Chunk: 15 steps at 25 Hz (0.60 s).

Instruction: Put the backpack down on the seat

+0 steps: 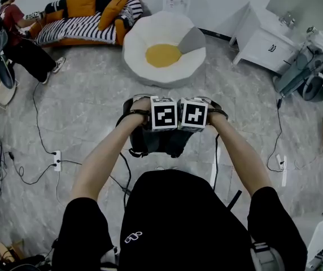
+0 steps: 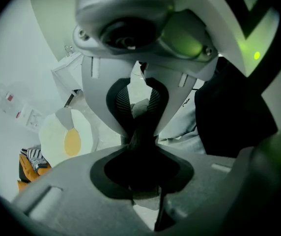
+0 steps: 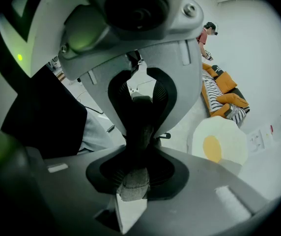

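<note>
- Head view: we hold the left gripper (image 2: pixel 139 132) and right gripper (image 3: pixel 139 132) side by side in front of us, both tipped steeply down, their marker cubes (image 1: pixel 178 113) close together.
- Left gripper view: its fingers (image 2: pixel 154 102) pinch a dark fold of the backpack (image 1: pixel 170 143).
- Right gripper view: its fingers (image 3: pixel 165 95) are clamped on a dark grey strap of the backpack.
- The backpack hangs from both grippers above the grey floor (image 1: pixel 82 112), well short of the seat.
- The seat (image 1: pixel 142 38), a white fried-egg cushion with a yellow centre, lies beyond the backpack, toward the floor's far edge, near a striped sofa (image 1: pixel 77 27).
- A person (image 1: pixel 20 38) is at the sofa's left end.
</note>
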{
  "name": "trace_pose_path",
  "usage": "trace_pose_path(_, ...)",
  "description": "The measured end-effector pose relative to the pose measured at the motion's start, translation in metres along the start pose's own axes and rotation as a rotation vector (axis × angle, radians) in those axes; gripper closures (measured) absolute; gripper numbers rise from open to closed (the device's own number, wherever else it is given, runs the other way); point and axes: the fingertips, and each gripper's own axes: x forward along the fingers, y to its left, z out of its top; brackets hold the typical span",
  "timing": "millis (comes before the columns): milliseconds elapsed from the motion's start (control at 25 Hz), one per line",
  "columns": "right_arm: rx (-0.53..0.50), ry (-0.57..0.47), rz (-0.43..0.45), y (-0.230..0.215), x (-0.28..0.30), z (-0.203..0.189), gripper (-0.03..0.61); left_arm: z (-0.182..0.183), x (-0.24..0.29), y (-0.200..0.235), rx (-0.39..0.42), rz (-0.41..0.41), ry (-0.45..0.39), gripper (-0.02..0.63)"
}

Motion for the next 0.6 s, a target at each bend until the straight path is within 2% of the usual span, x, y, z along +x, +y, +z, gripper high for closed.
trace_pose_path(160,0.024,0.001,0.006,-0.006,-0.004,-0.005,0.483,0.005,0.0,0.007,0.004,0.005,-0.008,0.518)
trace_pose_path(440,-0.002,0.018,-0.031,-0.03,-0.022,-0.005,0.483,0.012,-0.014,0.031,0.004,0.029,-0.03,0.518)
trace_pose_path(600,-0.013,0.023,-0.056,-0.047,-0.04,-0.004,0.482,0.01,-0.032,0.046,-0.02,0.06,0.001,0.517)
